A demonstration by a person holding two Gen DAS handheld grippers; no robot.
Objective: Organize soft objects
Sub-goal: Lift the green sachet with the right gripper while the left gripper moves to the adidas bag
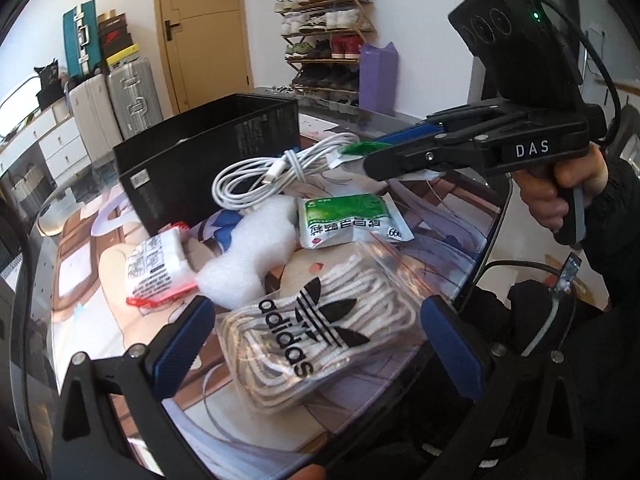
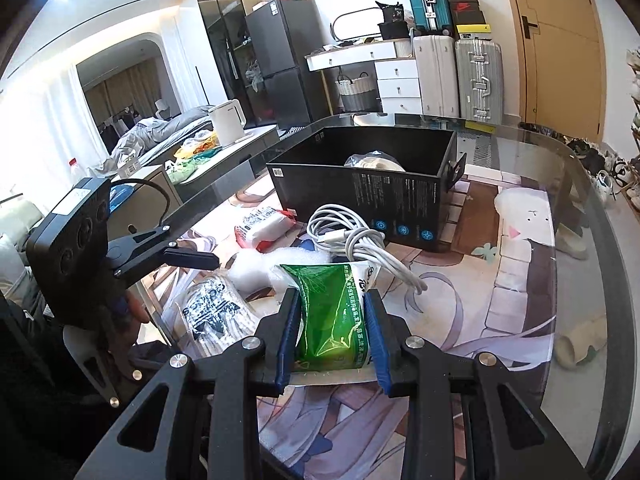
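A: As far as the box [image 2: 360, 184] shows, only one item is in: a pale bundle [image 2: 376, 162] against its far wall. Early days.

B: What's still out?

A: All on the bench [image 2: 520, 280], on the near side of the box. One cable coil [image 2: 348, 236] just in front of the box. One foam piece [image 1: 248, 248] nearer than the cable. One red-trimmed white pack [image 1: 158, 268] left of the foam. One bag of laces [image 1: 320, 332] nearest of all. Two green packets: one lying [image 1: 348, 220] between cable and laces, one in the air.

B: In the air, held by what?

A: Right hand-held gripper [image 2: 332, 336]. Blue pads clamped on both sides of the green packet [image 2: 332, 312], squeezing it in at the waist. It hangs above the bench, near side of the box, not over the opening yet.

B: Left one?

A: Left hand-held gripper [image 1: 320, 352] is spread wide, empty, one pad on each side of the laces bag, not touching it as far as I can tell.

B: So tally?

A: One in the box, one in transit, five loose. Seven soft items visible. My read: roughly one-seventh done, next drop is the green packet. The box's near corner is hidden, so there could be more inside.
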